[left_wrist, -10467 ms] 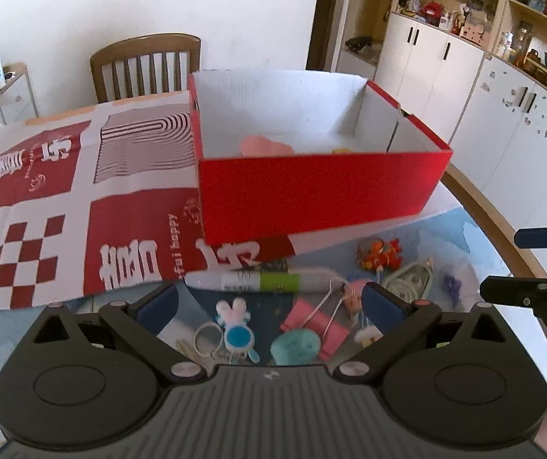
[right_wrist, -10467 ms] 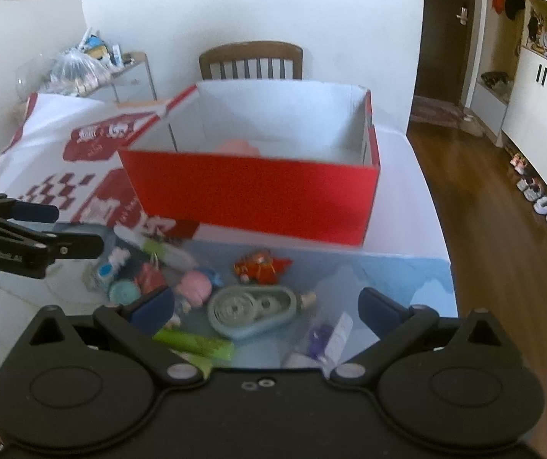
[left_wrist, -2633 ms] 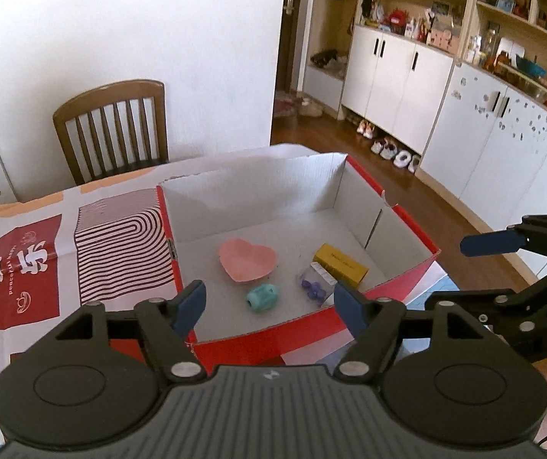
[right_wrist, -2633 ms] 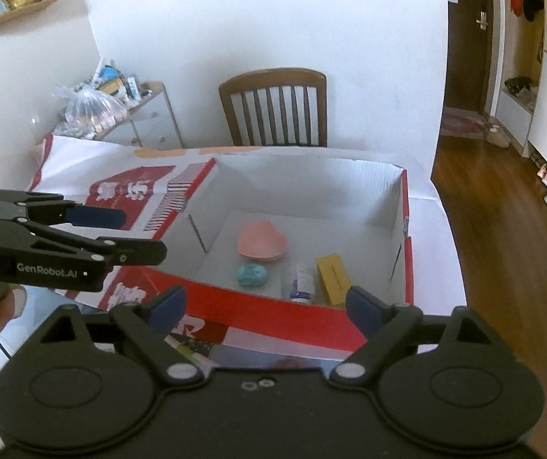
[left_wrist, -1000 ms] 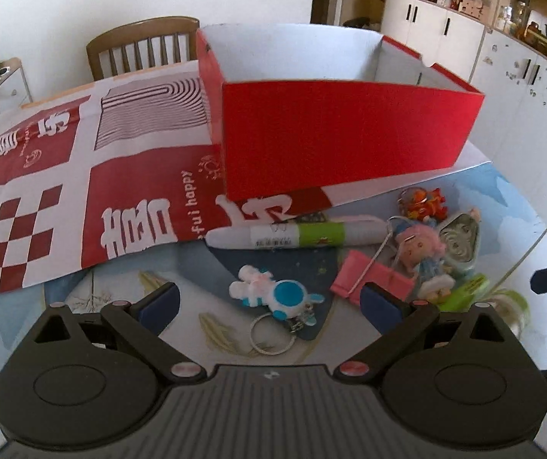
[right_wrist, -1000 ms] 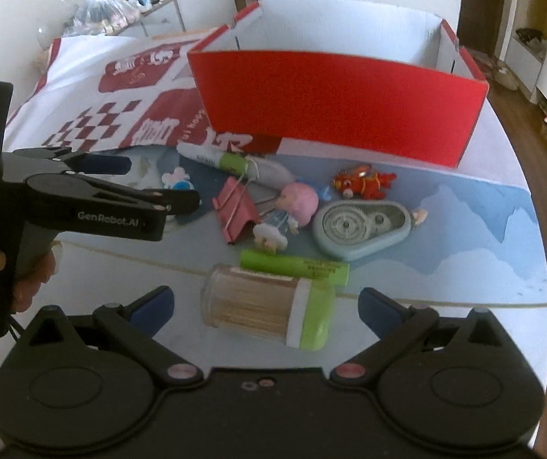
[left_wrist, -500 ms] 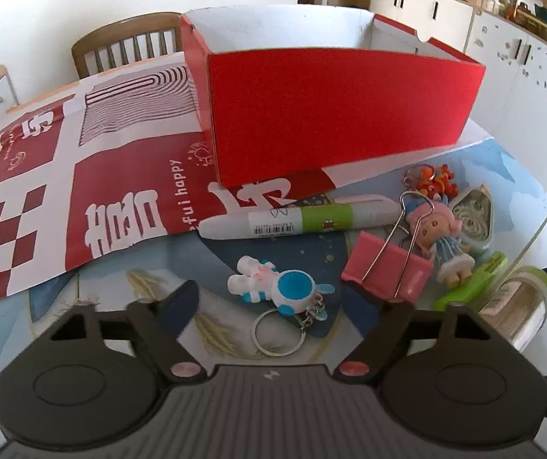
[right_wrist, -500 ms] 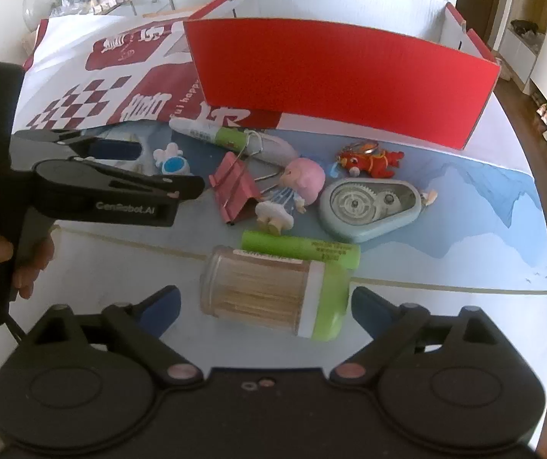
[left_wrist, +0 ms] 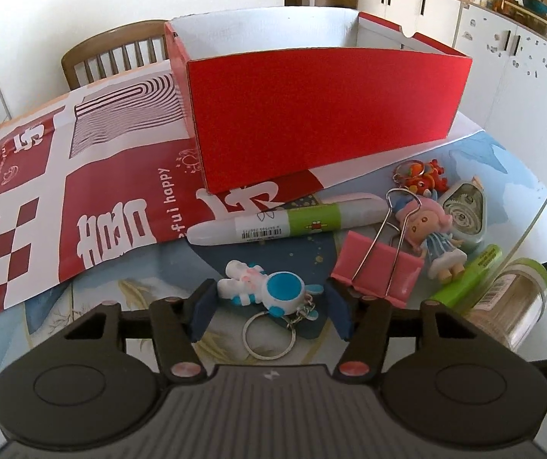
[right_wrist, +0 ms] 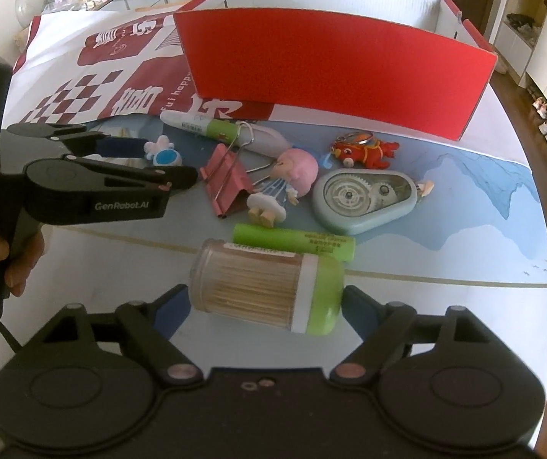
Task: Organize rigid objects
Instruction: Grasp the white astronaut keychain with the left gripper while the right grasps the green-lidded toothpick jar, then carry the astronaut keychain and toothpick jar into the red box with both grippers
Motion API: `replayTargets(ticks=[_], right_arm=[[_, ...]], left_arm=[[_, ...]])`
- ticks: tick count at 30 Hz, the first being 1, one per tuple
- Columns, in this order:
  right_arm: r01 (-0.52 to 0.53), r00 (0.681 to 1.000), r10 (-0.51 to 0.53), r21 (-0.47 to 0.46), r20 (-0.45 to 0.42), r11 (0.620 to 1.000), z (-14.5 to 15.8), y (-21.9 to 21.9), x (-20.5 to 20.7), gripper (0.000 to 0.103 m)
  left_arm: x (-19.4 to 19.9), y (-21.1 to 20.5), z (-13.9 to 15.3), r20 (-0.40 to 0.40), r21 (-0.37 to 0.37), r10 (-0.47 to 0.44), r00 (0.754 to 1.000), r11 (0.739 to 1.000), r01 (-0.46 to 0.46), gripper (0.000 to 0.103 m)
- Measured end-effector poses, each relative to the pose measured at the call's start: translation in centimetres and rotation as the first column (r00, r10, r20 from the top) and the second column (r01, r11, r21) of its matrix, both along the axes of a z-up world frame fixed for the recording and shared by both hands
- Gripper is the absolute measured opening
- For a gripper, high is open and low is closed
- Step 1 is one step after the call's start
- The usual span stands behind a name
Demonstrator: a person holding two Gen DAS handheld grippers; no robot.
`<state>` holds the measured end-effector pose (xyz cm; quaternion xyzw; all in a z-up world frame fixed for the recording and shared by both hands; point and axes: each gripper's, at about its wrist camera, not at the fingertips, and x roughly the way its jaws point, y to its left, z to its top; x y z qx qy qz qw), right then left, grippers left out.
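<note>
Crosswise, the toothpick jar (right_wrist: 266,285) lies green-capped rightward between the closing right gripper (right_wrist: 266,308), untouched.

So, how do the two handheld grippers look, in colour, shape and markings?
Both are matte black plastic. Each body has two round discs near the camera, a ribbed middle panel, small copper-coloured pivot pins and dark blue finger pads. The left gripper, seen from its side, bears pale "GenRobot.AI" lettering and a thick black handle with a thin black cable. The right gripper looks the same.
</note>
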<state>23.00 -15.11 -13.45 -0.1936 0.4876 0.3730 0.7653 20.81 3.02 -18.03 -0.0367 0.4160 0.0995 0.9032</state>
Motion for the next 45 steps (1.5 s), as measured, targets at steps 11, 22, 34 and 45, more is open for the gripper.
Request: replayTargets(ticks=[11, 22, 34, 45], right_arm=[[0.01, 0.999, -0.009, 0.029, -0.043, 1.0, 0.8, -1.2, 0.4, 0.085], [0.048, 0.999, -0.047, 0.095, -0.02, 0.994, 3.4, -2.3, 1.3, 0.084], [0.083, 0.995, -0.091, 0.187, 0.033, 0.979, 7.8, -2.5, 5.3, 0.085], [0.063, 0.986, -0.096, 0.231, 0.135, 0.971, 11.0, -0.4, 9.6, 0.085]], left_arm=[[-0.9, 0.7, 1.0, 0.016, -0.072, 0.047, 0.999, 0.996, -0.046, 0.06], [-1.1, 0.9, 4.0, 0.042, -0.161, 0.09, 0.995, 0.983, -0.082, 0.06], [1.1, 0.9, 8.4, 0.046, -0.18, 0.088, 0.995, 0.981, -0.079, 0.06], [4.8, 2.9, 13.6, 0.117, -0.143, 0.083, 0.99, 0.988, -0.066, 0.06]])
